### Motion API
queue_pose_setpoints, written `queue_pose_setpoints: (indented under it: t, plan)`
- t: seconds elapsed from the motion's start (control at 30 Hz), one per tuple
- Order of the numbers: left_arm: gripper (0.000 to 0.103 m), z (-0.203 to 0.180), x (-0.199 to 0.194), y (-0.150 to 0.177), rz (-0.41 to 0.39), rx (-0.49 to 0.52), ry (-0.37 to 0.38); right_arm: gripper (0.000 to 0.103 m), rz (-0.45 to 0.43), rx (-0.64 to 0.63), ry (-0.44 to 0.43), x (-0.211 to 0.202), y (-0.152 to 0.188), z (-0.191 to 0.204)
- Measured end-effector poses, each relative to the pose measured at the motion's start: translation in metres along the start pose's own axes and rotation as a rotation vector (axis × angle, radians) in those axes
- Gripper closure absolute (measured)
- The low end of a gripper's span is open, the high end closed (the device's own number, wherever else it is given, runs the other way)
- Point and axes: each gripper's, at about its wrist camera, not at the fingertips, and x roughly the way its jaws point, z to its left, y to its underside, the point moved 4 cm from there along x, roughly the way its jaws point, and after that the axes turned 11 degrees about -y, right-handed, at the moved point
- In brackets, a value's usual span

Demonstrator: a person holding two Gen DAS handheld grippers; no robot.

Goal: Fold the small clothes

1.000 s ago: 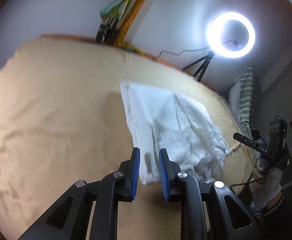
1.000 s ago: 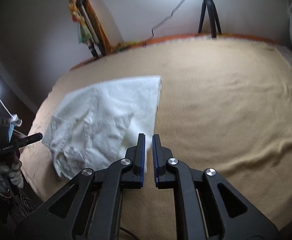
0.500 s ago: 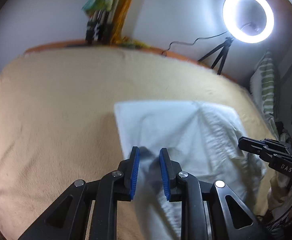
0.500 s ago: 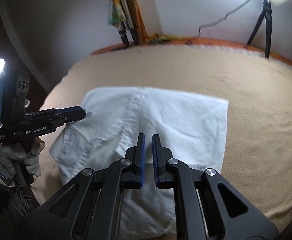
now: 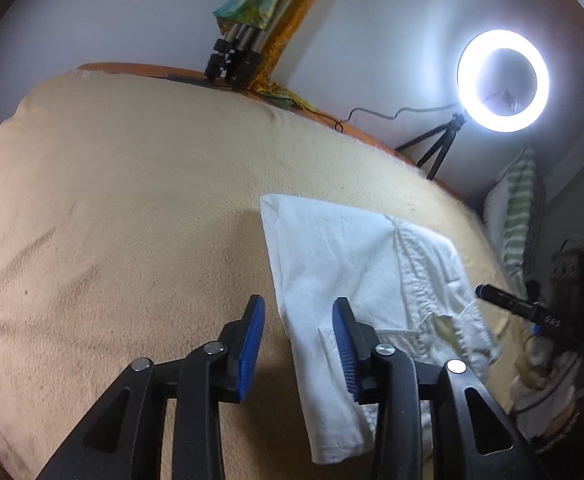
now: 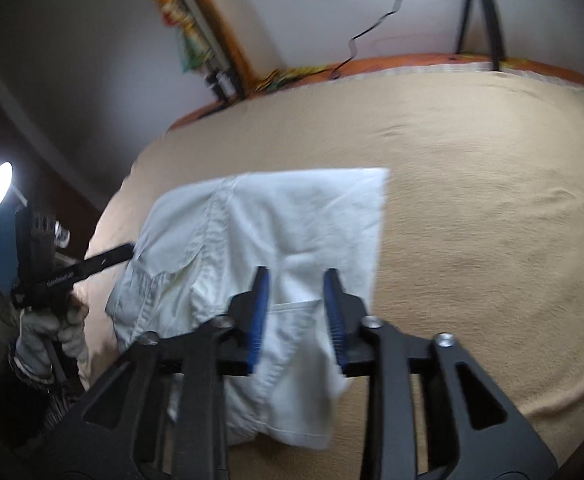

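Tan bed; both hand-held grippers opening, releasing white garment; snagged pad at six o'clock could undo fold.

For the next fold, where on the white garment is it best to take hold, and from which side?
Probably the near hem of the white garment, at its two free corners, approached from the near edge of the tan blanket. The cloth lies flat there, and its far edge is already a straight, finished fold.

White garment on tan blanket
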Motion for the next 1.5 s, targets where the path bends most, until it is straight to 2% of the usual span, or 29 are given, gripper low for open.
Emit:
queue_pose_setpoints:
  t: [0.17, 0.27, 0.33, 0.4, 0.47, 0.53, 0.67, 0.73, 0.87, 1.03, 1.13, 1.23, 1.4, 1.5]
  plan:
    - [0.055, 0.017, -0.006, 0.004, 0.039, -0.169, 0.085, 0.066, -0.010, 0.153, -0.081, -0.011, 0.007, -0.033]
    - [0.055, 0.016, -0.002, 0.009, 0.069, -0.178, 0.102, 0.066, -0.019, 0.189, -0.133, -0.013, 0.010, -0.035]
    - [0.055, 0.010, 0.001, 0.012, 0.074, -0.134, 0.073, 0.066, -0.015, 0.124, -0.092, -0.015, 0.011, -0.024]
    - [0.055, 0.003, 0.003, 0.015, 0.070, -0.073, 0.024, 0.066, 0.039, 0.046, -0.036, -0.006, 0.016, -0.011]
    - [0.055, -0.002, 0.004, 0.018, 0.060, -0.020, -0.021, 0.066, 0.118, -0.030, 0.087, 0.005, 0.027, -0.007]
    - [0.055, -0.004, 0.002, 0.020, 0.050, 0.001, -0.034, 0.066, 0.165, -0.091, 0.190, 0.010, 0.037, -0.009]
    - [0.055, 0.001, -0.003, 0.022, 0.043, -0.014, -0.030, 0.066, 0.155, -0.073, 0.224, -0.008, 0.041, -0.019]
    - [0.053, 0.007, -0.003, 0.021, 0.054, -0.056, 0.004, 0.066, 0.121, -0.021, 0.172, -0.021, 0.038, -0.025]
    - [0.042, 0.013, 0.000, 0.021, 0.090, -0.139, 0.089, 0.066, 0.045, 0.090, -0.006, -0.035, 0.030, -0.031]
    - [0.040, 0.010, 0.012, 0.023, 0.146, -0.180, 0.159, 0.064, 0.032, 0.216, -0.141, -0.020, 0.024, -0.041]
    - [0.042, 0.012, 0.015, 0.020, 0.152, -0.214, 0.191, 0.064, 0.053, 0.253, -0.169, -0.004, 0.023, -0.045]
    - [0.048, 0.014, 0.019, 0.019, 0.162, -0.249, 0.219, 0.064, 0.069, 0.270, -0.189, 0.006, 0.026, -0.047]
    - [0.056, 0.010, 0.026, 0.016, 0.168, -0.239, 0.228, 0.064, 0.057, 0.288, -0.225, 0.013, 0.023, -0.047]
    - [0.058, 0.003, 0.029, 0.014, 0.168, -0.225, 0.227, 0.064, 0.055, 0.287, -0.238, 0.018, 0.020, -0.044]
